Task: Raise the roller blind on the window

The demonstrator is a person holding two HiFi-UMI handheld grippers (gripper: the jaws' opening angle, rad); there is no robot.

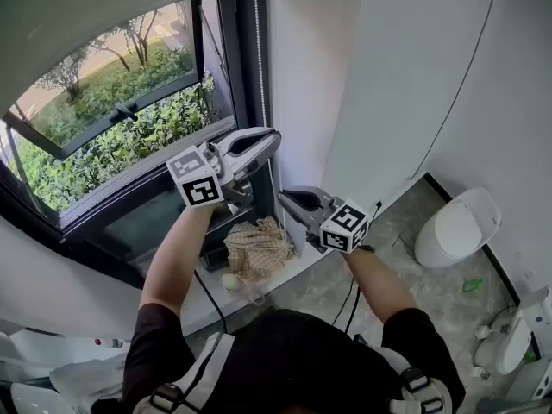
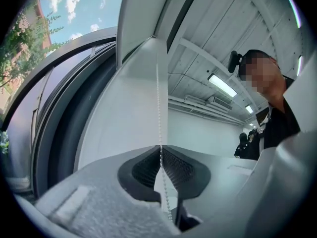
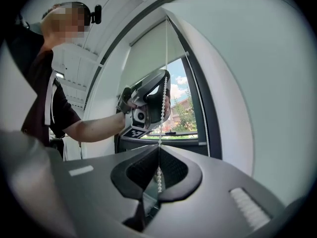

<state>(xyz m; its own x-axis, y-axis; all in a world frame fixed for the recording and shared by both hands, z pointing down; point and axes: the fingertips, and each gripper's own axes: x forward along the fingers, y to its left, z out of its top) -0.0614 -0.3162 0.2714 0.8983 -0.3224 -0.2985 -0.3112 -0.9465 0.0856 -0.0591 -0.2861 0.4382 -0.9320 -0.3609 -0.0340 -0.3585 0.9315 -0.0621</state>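
Observation:
The pale roller blind (image 1: pixel 103 7) hangs over the top of the window, with greenery showing below its hem. A white bead chain (image 1: pixel 260 59) drops along the window's right frame. My left gripper (image 1: pixel 276 136) is shut on the bead chain (image 2: pixel 159 93), which runs down into its closed pads (image 2: pixel 160 148). Just below it, my right gripper (image 1: pixel 282 197) is also shut on the chain (image 3: pixel 166 48), whose beads pass between its ribbed pads (image 3: pixel 159 149). The right gripper view shows the left gripper (image 3: pixel 166 78) higher on the same chain.
A white wall (image 1: pixel 388 76) stands right beside the chain. A woven bag (image 1: pixel 257 247) lies on the low ledge under the window. A white toilet (image 1: pixel 457 227) and cables are on the tiled floor at right. People stand far back (image 2: pixel 246 143).

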